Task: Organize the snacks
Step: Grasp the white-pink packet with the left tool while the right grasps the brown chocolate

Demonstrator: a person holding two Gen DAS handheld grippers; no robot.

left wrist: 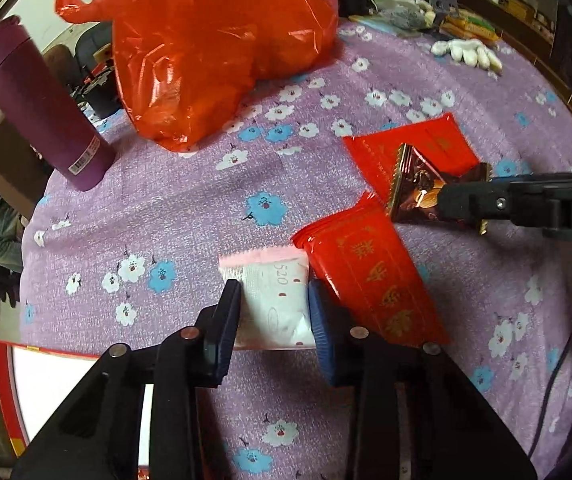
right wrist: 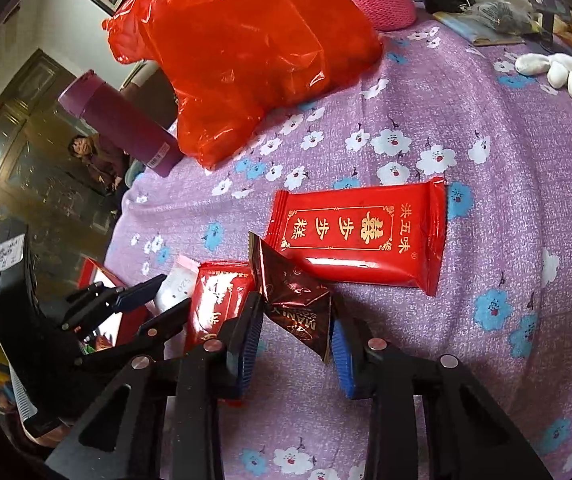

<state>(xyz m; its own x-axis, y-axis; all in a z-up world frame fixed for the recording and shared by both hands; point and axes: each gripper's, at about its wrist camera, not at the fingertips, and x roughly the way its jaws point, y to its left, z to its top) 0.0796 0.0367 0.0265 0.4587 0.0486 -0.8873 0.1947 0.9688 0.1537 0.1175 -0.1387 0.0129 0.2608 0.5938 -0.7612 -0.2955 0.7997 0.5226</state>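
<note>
On the purple flowered cloth (left wrist: 190,200), near its front edge: four small wrapped snacks, close together. White sachet (left wrist: 276,300), pink crimped top, soft and pillowy, very light; it sits between the pads of the left gripper (left wrist: 274,312), which is clenched across its width, the wrapper bulging slightly. Likely to squash if pressed harder; best held by the body, as now. Brown foil packet (right wrist: 296,308), triangular, crinkly and slick, grasped by the right gripper (right wrist: 296,344) at its lower end; it lies partly over the far red pack (right wrist: 360,236). Near red pack (left wrist: 370,276), flat and glossy, touches the sachet's side and may drag with it. Both red packs look light, fairly stiff and slippery; take them across the short width. Red plastic bag (left wrist: 214,48), limp, and purple flask (left wrist: 42,108) stand behind, well apart.
</note>
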